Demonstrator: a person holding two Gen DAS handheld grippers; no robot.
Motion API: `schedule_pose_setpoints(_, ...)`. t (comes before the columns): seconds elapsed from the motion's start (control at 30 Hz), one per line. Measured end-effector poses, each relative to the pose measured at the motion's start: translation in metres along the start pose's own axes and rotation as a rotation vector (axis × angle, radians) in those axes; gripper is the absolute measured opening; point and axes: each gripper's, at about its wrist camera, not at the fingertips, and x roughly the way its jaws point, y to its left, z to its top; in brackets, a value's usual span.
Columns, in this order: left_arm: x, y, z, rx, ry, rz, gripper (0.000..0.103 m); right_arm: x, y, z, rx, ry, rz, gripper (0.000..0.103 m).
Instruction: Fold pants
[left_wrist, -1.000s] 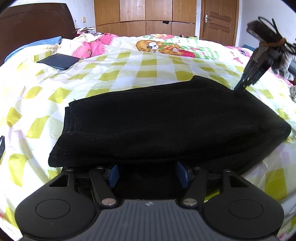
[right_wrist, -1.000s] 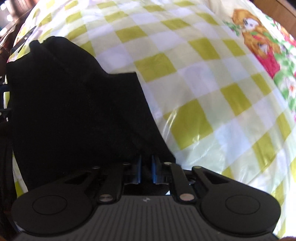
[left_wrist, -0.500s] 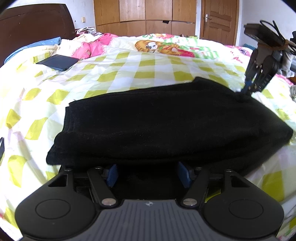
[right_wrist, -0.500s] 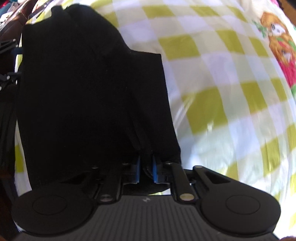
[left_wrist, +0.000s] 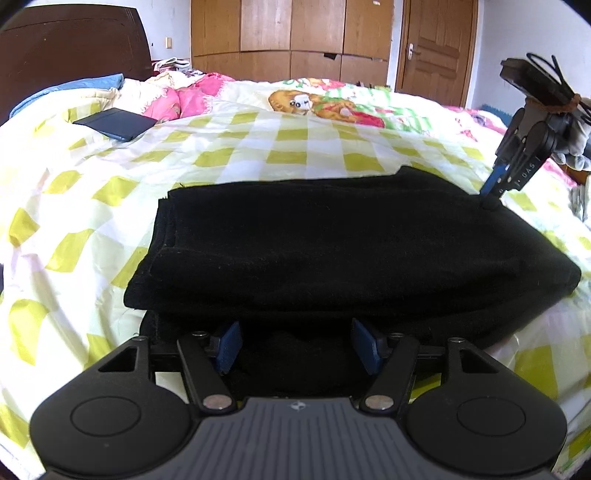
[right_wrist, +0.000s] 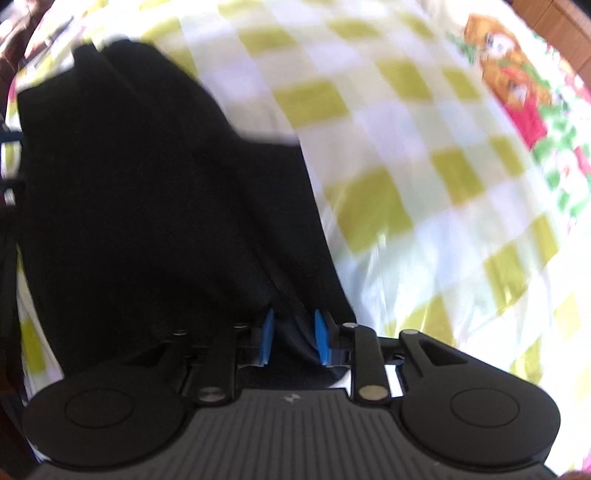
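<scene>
Black pants lie folded in a thick stack on the yellow-checked bed sheet. My left gripper sits open at the stack's near edge. Its blue pads stand wide apart, with the lower layer of black fabric between them. In the left wrist view my right gripper points steeply down at the far right corner, where a small peak of cloth rises. In the right wrist view the right gripper has its jaws opening. A ridge of the pants lies loose between the parted pads.
A dark blue folded item lies on the sheet at the far left, with pink cloth behind it. A dark headboard, a wooden wardrobe and a door stand beyond the bed. A cartoon-print cover lies past the checks.
The right gripper's pads, pinched together on the pants' corner before, have parted. The right wrist view has shifted and blurred. The left gripper and the folded stack have stayed put.
</scene>
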Motion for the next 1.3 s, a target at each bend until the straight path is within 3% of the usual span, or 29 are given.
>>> schedule_pose_setpoints(0.03,0.0,0.0,0.0,-0.006,-0.005,-0.003,0.075,-0.008,0.007,0.009,-0.014,-0.035,0.019,0.026)
schedule_pose_setpoints(0.1,-0.003,0.002,-0.002,-0.026,-0.019,-0.021,0.075,-0.018,0.028,0.032,-0.061,-0.105,0.056,0.041)
schedule_pose_setpoints(0.13,-0.004,0.003,-0.004,-0.034,-0.022,-0.021,0.075,-0.019,0.041,0.047,-0.094,-0.135,0.081,0.043)
schedule_pose_setpoints(0.3,-0.016,0.01,-0.008,-0.066,-0.058,-0.023,0.075,0.005,0.11,0.121,-0.215,-0.242,0.271,0.047)
schedule_pose_setpoints(0.4,-0.028,0.016,-0.009,-0.072,-0.088,-0.001,0.075,0.034,0.138,0.149,-0.268,-0.257,0.308,0.048)
schedule_pose_setpoints(0.43,-0.031,0.02,-0.009,-0.087,-0.094,0.0,0.075,0.04,0.147,0.156,-0.279,-0.253,0.294,0.045)
schedule_pose_setpoints(0.5,-0.037,0.029,-0.008,-0.116,-0.117,0.014,0.075,0.045,0.157,0.163,-0.29,-0.243,0.275,0.017)
schedule_pose_setpoints(0.6,-0.047,0.041,-0.005,-0.149,-0.182,0.048,0.075,0.042,0.152,0.17,-0.262,-0.217,0.252,0.011)
schedule_pose_setpoints(0.7,-0.05,0.05,0.003,-0.155,-0.245,0.084,0.075,0.052,0.148,0.176,-0.175,-0.207,0.24,0.01)
schedule_pose_setpoints(0.87,-0.052,0.045,0.014,-0.117,-0.312,0.047,0.076,0.051,0.165,0.178,-0.173,-0.222,0.234,0.012)
schedule_pose_setpoints(0.97,-0.032,0.038,0.017,-0.087,-0.276,0.055,0.076,0.048,0.162,0.184,-0.169,-0.229,0.238,0.018)
schedule_pose_setpoints(1.03,-0.007,0.037,0.013,-0.079,-0.18,0.098,0.076,0.048,0.159,0.188,-0.171,-0.231,0.211,0.033)
schedule_pose_setpoints(1.07,0.005,0.037,0.008,-0.064,-0.118,0.128,0.076,0.049,0.156,0.189,-0.165,-0.233,0.189,0.049)
schedule_pose_setpoints(1.1,0.013,0.035,0.003,-0.03,-0.08,0.159,0.077,0.049,0.151,0.19,-0.142,-0.237,0.186,0.051)
schedule_pose_setpoints(1.17,0.009,0.031,-0.006,0.018,-0.087,0.181,0.078,0.047,0.14,0.189,-0.074,-0.258,0.202,0.051)
schedule_pose_setpoints(1.3,-0.011,0.04,-0.001,-0.03,-0.091,0.162,0.078,0.025,0.14,0.173,-0.019,-0.382,0.189,0.05)
